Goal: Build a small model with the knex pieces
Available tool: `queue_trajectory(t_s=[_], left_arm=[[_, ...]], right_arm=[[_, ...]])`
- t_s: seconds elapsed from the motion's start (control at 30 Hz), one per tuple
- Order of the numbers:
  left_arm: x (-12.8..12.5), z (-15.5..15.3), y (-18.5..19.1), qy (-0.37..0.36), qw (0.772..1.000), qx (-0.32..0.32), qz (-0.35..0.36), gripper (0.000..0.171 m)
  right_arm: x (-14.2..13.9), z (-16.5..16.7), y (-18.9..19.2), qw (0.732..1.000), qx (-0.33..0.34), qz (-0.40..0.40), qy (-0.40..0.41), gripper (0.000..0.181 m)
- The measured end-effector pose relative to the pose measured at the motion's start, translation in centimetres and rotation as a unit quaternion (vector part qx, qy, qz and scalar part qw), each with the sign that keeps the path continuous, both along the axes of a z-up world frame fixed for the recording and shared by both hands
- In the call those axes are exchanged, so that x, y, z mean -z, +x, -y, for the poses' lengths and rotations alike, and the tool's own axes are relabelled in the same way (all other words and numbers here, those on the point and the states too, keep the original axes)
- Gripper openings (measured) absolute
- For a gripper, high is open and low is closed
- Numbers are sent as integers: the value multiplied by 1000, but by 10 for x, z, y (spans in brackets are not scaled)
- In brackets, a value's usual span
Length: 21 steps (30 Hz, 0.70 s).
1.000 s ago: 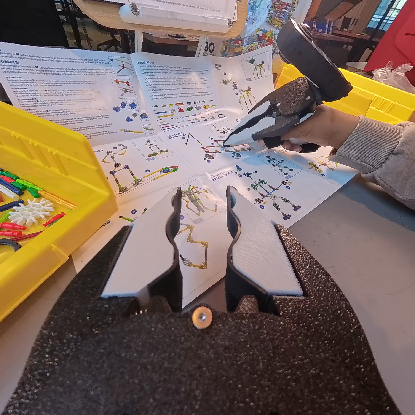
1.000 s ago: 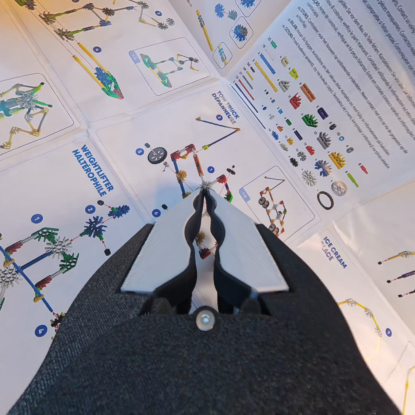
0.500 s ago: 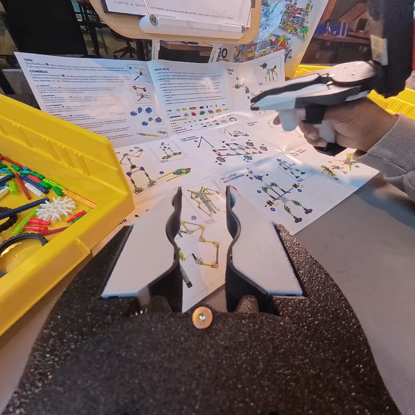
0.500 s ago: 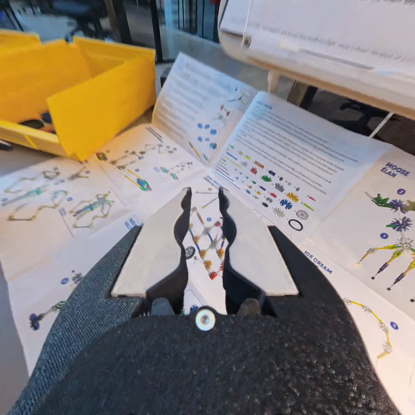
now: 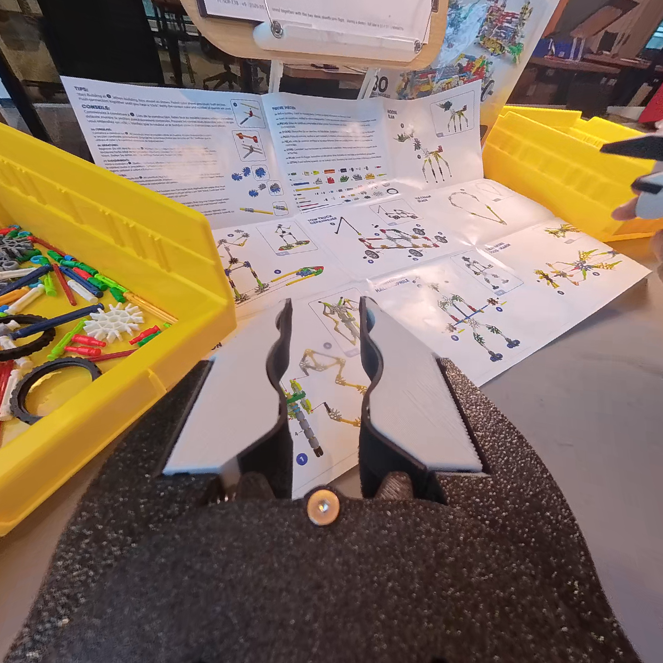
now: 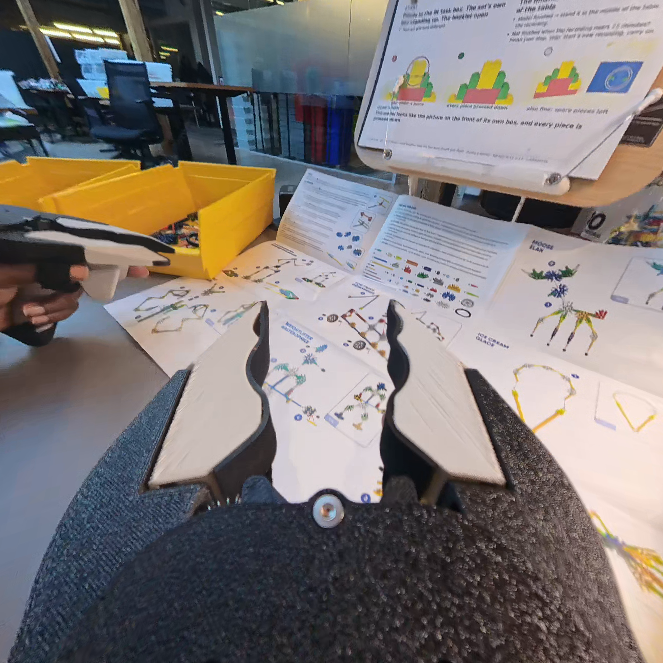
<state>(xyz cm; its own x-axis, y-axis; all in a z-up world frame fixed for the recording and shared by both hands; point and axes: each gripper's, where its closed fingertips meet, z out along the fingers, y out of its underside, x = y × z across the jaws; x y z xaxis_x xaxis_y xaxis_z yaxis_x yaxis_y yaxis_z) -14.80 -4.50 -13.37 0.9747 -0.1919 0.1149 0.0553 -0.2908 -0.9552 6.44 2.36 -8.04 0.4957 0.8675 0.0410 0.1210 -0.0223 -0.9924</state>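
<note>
A large unfolded instruction sheet (image 5: 394,251) with pictures of toy models lies on the grey table; it also shows in the right wrist view (image 6: 448,341). My left gripper (image 5: 324,308) is open and empty, hovering over the sheet's near edge beside a yellow bin (image 5: 118,229). The bin holds several coloured rods, a white snowflake connector (image 5: 114,321) and black tyre rings (image 5: 53,389). My right gripper (image 6: 327,310) is open wide and empty above the sheet. It shows at the far right edge of the left wrist view (image 5: 642,168). The left gripper appears at the left of the right wrist view (image 6: 158,253).
A second yellow bin (image 5: 559,168) stands at the right of the sheet. A wooden stand with a clipped printed page (image 6: 502,89) rises behind the sheet, and a toy set box (image 5: 473,46) stands behind it. Bare grey table (image 5: 574,430) lies at the front right.
My right gripper has lifted off the sheet, swung from pointing down to level, drawn back to the right and opened wide. My left gripper has drawn back slightly, still open.
</note>
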Motion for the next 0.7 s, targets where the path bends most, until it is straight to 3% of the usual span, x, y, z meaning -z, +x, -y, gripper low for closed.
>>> queue_trajectory(t_s=[0.13,0.7], left_arm=[[1,0,1,-2,1000,-1,-7,35],[-9,2,0,16,1000,-1,-9,32]], right_arm=[[34,-10,10,999,15,32,-29,67],[35,-13,11,999,11,15,-35,61]])
